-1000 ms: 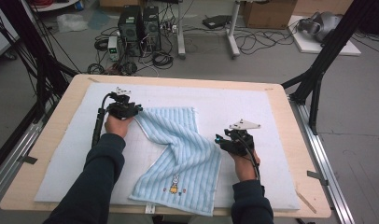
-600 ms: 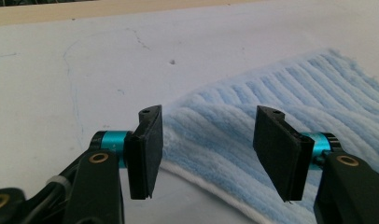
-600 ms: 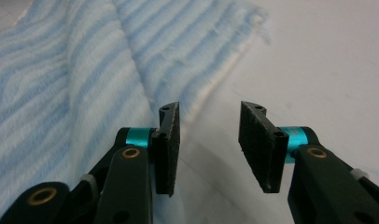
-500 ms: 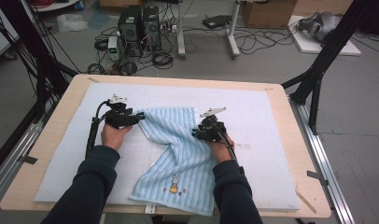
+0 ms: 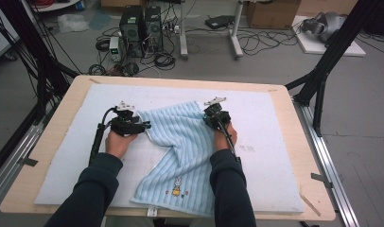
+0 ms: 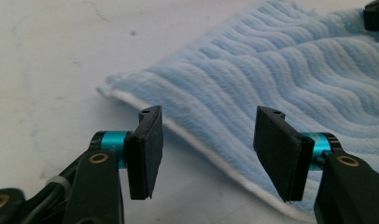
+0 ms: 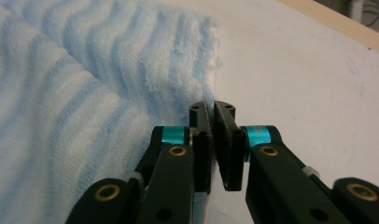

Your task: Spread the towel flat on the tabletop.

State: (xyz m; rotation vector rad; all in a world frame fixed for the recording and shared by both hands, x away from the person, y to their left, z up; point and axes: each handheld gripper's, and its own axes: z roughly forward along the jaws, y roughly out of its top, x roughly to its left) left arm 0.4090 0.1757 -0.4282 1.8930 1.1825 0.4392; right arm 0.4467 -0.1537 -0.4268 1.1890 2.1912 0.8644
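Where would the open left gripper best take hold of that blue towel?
At the near corner of the towel, along its white hem. The left gripper should slide in low from the bare mat, since the edge lies flat and thin there.

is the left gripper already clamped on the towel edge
No, in the left gripper view the left gripper has its jaws wide apart, with the towel edge lying between them untouched.
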